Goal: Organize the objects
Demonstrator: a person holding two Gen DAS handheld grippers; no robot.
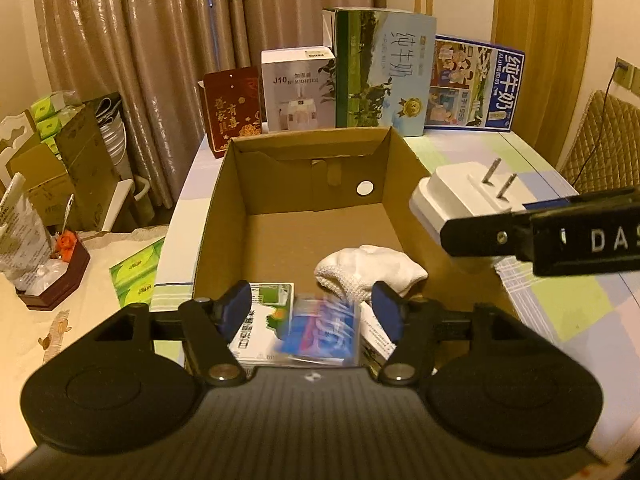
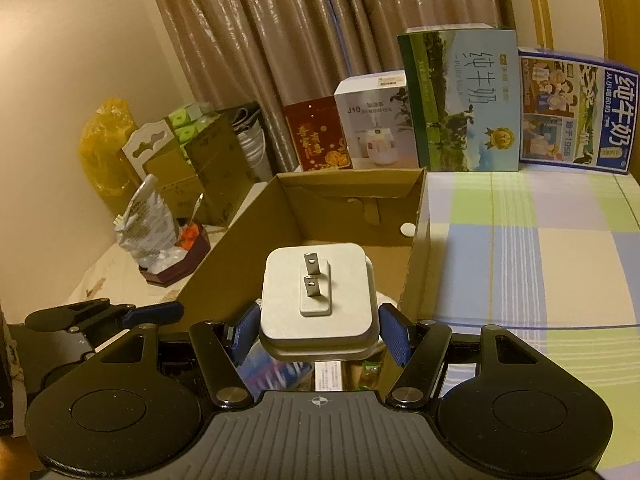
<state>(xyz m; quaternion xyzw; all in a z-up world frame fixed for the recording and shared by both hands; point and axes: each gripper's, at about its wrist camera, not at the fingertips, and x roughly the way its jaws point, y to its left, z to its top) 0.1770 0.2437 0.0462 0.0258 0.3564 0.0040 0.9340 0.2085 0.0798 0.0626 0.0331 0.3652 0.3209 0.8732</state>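
An open cardboard box [image 1: 224, 196] stands on the checked table; it also shows in the right wrist view [image 2: 224, 256]. Inside lie a white sock [image 1: 368, 268], a green and white packet [image 1: 264, 320] and a blurred blue and red packet [image 1: 324, 332]. My left gripper [image 1: 316, 312] is open over the box's near end, with the blue packet below and between its fingers. My right gripper [image 2: 320, 332] is shut on a white plug adapter [image 2: 318, 292], prongs up, held above the box's right wall. The adapter also shows in the left wrist view [image 1: 460, 196].
Several cartons stand along the table's back: a red box [image 1: 232, 108], a humidifier box [image 1: 298, 88], a tall milk carton [image 1: 380, 72] and a blue milk carton [image 1: 472, 84]. To the left are stacked boxes [image 1: 76, 168], a tissue pack [image 1: 136, 276] and a small tray [image 1: 56, 276].
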